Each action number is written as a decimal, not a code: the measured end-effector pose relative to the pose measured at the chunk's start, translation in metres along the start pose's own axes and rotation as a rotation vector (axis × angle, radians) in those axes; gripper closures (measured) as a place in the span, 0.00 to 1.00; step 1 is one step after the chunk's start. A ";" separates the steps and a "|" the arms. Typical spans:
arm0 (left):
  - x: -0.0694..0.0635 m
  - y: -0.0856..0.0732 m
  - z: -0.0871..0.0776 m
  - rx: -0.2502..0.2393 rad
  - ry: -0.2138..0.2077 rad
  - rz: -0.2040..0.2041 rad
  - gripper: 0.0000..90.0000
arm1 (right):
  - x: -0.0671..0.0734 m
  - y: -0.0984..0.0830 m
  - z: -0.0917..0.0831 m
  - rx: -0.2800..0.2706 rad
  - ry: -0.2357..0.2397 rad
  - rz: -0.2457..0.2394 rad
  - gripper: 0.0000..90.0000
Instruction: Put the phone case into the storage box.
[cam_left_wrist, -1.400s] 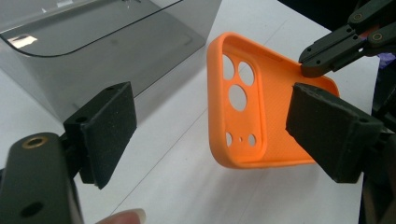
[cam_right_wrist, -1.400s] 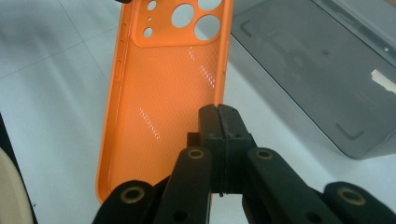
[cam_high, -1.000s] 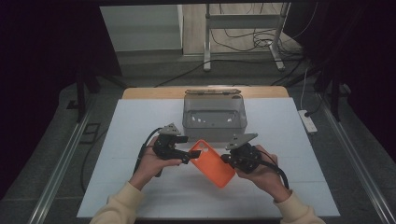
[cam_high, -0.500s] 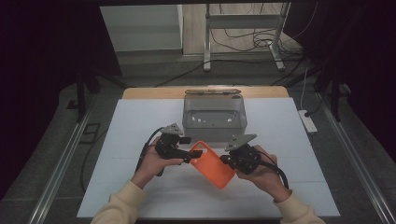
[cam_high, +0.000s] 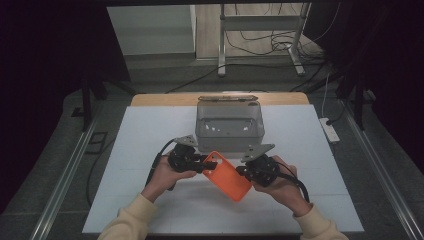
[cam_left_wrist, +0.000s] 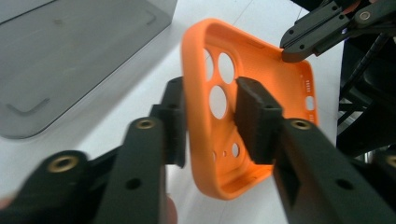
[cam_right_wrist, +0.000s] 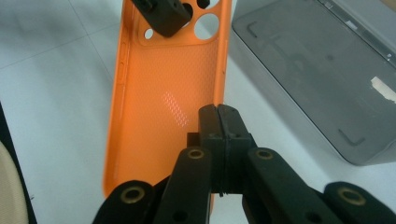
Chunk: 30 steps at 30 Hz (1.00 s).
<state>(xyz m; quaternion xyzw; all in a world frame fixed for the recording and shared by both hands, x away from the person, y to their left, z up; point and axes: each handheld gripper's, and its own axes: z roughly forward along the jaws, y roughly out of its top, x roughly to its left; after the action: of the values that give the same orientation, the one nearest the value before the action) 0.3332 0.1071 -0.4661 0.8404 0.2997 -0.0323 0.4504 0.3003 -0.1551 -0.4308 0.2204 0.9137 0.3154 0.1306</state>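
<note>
You've got the orange case (cam_high: 227, 175) up off the counter (cam_high: 150, 130) — right gripper (cam_right_wrist: 219, 122) pinches its edge, left gripper (cam_left_wrist: 210, 116) has just been closing around the camera end. Box (cam_high: 230, 127) untouched.

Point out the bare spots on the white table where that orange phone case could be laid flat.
Bare white table lies left of the grey lidded plastic box, as far as the left edge, and right of it toward the white power strip. The near strip by the beige sleeves is free. Crowded: the middle, where left gripper, right gripper and orange phone case meet.
</note>
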 end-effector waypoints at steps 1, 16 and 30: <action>0.001 0.000 -0.001 0.000 -0.001 -0.008 0.79 | 0.000 0.000 0.000 -0.001 0.002 0.000 1.00; 0.001 -0.001 -0.008 -0.036 -0.015 -0.018 0.90 | 0.001 0.001 -0.002 -0.024 0.017 0.004 0.99; 0.001 -0.001 -0.011 -0.038 -0.014 -0.017 0.90 | -0.004 0.000 -0.003 -0.062 0.053 0.048 0.97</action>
<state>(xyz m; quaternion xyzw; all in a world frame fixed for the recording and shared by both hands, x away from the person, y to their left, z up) 0.3311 0.1172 -0.4606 0.8289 0.3043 -0.0363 0.4679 0.3027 -0.1593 -0.4279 0.2297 0.9011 0.3523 0.1054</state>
